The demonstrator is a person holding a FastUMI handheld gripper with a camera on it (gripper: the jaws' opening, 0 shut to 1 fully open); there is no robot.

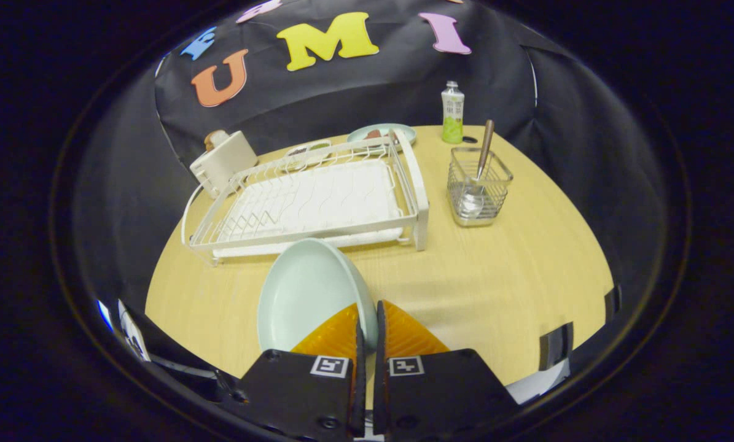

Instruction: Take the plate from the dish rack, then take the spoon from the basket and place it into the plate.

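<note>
The pale green plate was pinched by its rim between the nearly closed orange fingers of the gripper, just in front of the white dish rack. The spoon was stood in the wire basket right of that rack.

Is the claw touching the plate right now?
Touching. The gripper view shows the claw shut on the plate's rim, one orange finger on each side.

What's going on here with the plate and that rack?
The tongs are shut on the rim of a pale green plate, holding it over the wooden table just in front of the dish rack. So the plate is already out of the rack. The spoon stands in the wire basket beside the rack, not yet taken.
</note>
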